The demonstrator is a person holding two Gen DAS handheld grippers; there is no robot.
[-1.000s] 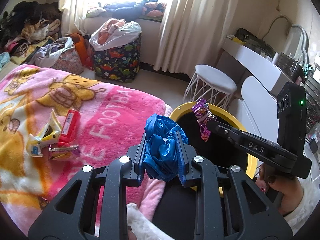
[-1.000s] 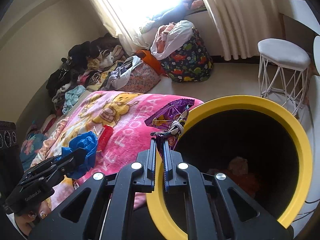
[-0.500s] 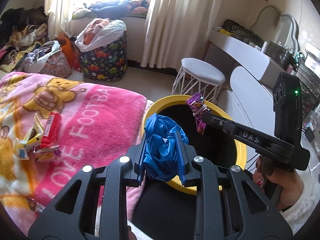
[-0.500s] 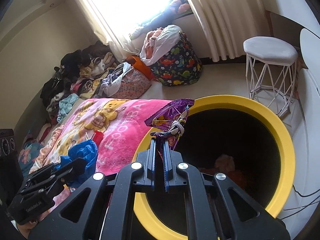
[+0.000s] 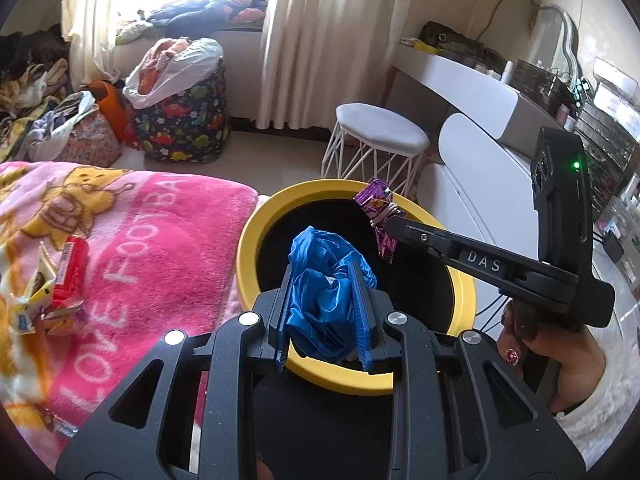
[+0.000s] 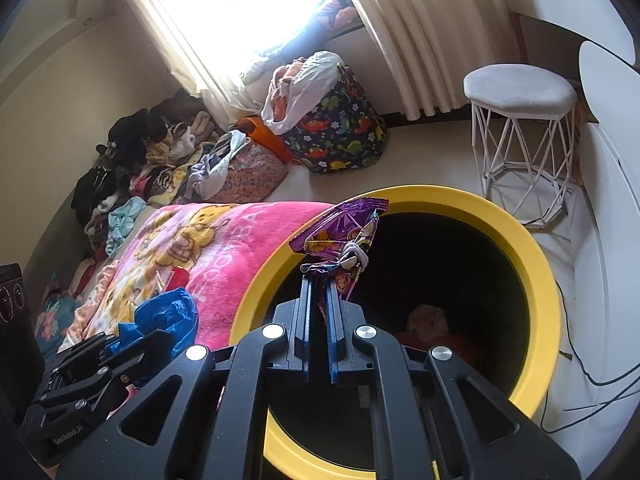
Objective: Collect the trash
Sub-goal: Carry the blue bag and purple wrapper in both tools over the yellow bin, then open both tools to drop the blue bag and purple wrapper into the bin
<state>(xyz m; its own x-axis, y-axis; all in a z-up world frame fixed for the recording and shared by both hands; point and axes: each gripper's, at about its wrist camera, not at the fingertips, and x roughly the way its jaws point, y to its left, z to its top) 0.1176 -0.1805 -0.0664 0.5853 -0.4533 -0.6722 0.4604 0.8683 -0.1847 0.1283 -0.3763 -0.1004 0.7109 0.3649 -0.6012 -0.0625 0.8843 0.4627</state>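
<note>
A cluttered bedroom: a pink blanket (image 5: 152,240) printed "LOVE FOOTBA…" covers the bed, and one yellow-rimmed bin (image 5: 256,232) stands at its corner. Two grippers reach over the bin's dark mouth. The left gripper (image 5: 323,280) is clamped on one crumpled blue plastic bag (image 5: 324,300); the right gripper (image 6: 319,280), marked "DAS" on its side, is pinched shut on one purple snack wrapper (image 6: 340,236). A red wrapper (image 5: 70,264) and a few other scraps lie on the blanket. One white stool (image 5: 380,136) and one dinosaur-print hamper (image 5: 184,132) stand beyond.
</note>
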